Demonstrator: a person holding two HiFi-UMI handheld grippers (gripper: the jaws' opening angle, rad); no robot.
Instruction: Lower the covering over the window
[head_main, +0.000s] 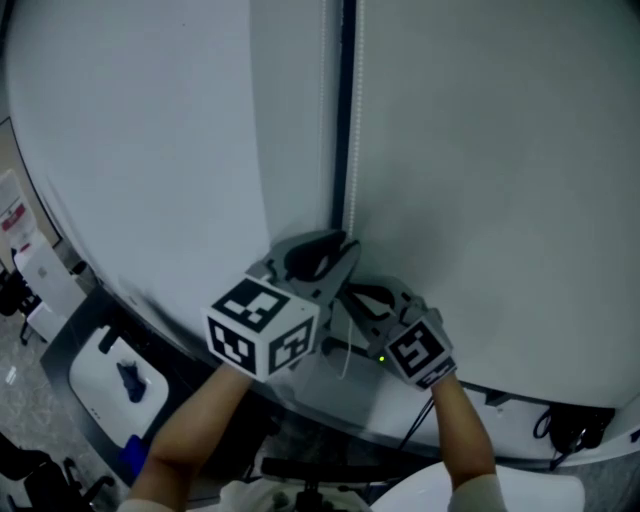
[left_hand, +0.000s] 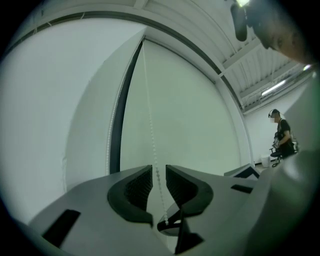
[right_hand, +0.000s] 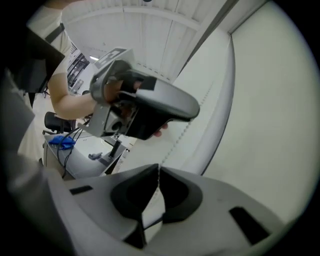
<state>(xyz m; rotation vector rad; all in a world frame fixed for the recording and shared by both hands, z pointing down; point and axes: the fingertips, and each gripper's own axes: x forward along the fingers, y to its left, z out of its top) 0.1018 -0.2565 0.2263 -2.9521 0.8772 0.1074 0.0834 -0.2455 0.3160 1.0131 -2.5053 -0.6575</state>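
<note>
The bead chain (left_hand: 152, 125) hangs down the middle of the frame, by the blind (left_hand: 195, 120). It looks thin, light, floppy and slippery, so pinch hard. The left tongs (left_hand: 158, 182) stand slightly open around it. The right tongs (right_hand: 158, 175) squeeze it lower down.

Both our bare forearms come up from the near edge, left forearm (head_main: 190, 420) and right forearm (head_main: 465, 430). Our left gripper (head_main: 330, 252) sits further up, jaws a bit apart, with the bead chain (left_hand: 152, 145) loose between them. Our right gripper (head_main: 352, 298) is just right of it, nearer us, jaws pinched on that chain.
</note>
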